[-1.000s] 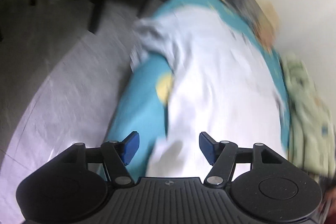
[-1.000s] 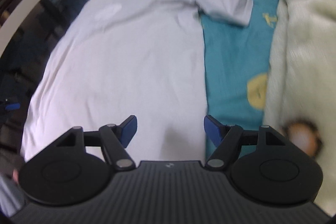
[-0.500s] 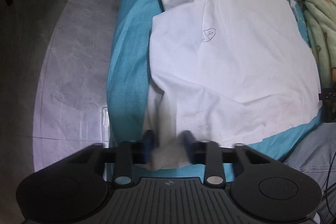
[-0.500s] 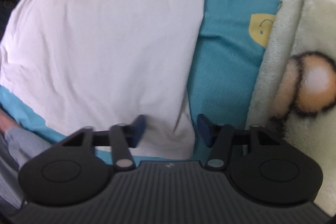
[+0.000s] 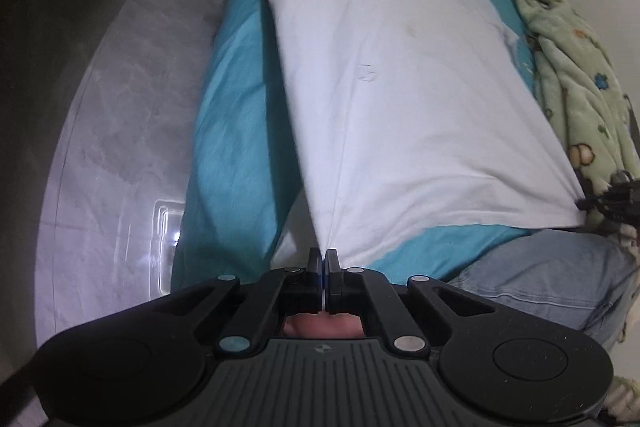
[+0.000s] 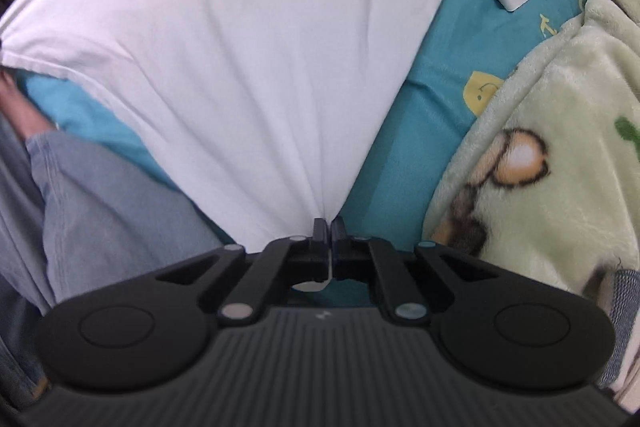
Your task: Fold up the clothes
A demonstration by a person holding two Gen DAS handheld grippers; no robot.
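Left wrist view: left tongs pinched tight on one bottom corner of the white shirt, spread along the bed with its teal sheet. Soft, light cloth, likely to sag and crease unless kept taut (corners and hem the best places to take hold). Right tongs glimpsed at the far corner.

Right wrist view: right tongs clamped on the other bottom corner, fabric fanning out from the pinch. Green blanket alongside. No containers seen.
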